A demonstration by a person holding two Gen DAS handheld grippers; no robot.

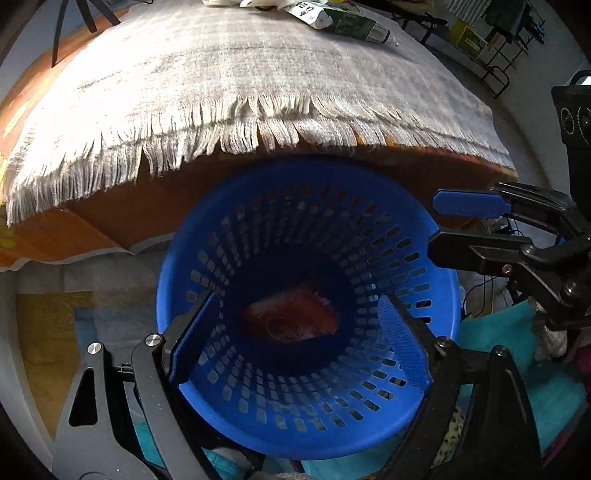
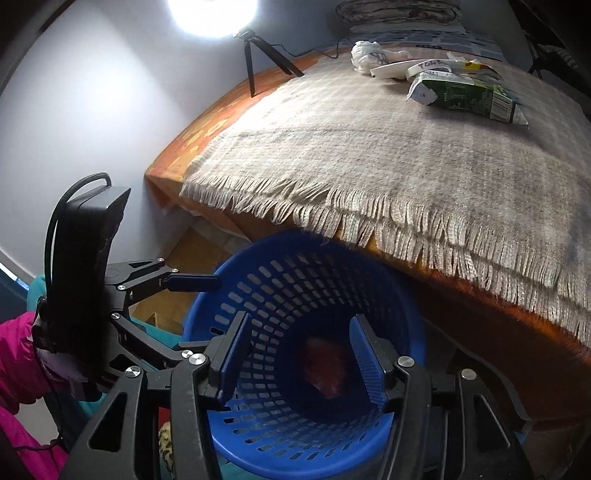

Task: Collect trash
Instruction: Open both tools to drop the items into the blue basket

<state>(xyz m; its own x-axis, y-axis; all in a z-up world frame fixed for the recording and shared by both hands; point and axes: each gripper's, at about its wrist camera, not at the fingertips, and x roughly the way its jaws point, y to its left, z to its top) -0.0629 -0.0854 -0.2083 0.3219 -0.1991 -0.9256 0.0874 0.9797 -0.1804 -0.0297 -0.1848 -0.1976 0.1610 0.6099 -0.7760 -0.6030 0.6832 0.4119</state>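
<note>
A blue perforated basket (image 1: pixel 258 229) (image 2: pixel 280 288) stands below the table's front edge, with a crumpled red wrapper (image 1: pixel 291 317) (image 2: pixel 327 365) at its bottom. My left gripper (image 1: pixel 297 341) hovers open over the basket's mouth with nothing between its fingers. My right gripper (image 2: pixel 299 360) is open and empty over the same mouth. It also shows at the basket's right rim in the left wrist view, right gripper (image 1: pixel 454 227). Far back on the cloth lie a green carton (image 1: pixel 351 22) (image 2: pixel 469 96), a crumpled white tissue (image 2: pixel 367 55) and a white wrapper (image 2: pixel 410 68).
A fringed beige cloth (image 1: pixel 258 81) (image 2: pixel 369 147) covers the orange table and overhangs the basket. A small tripod (image 2: pixel 255 59) stands at the table's far left corner, a wire rack (image 1: pixel 480 48) beyond the right side. A pink sleeve (image 2: pixel 18 362) holds the left gripper.
</note>
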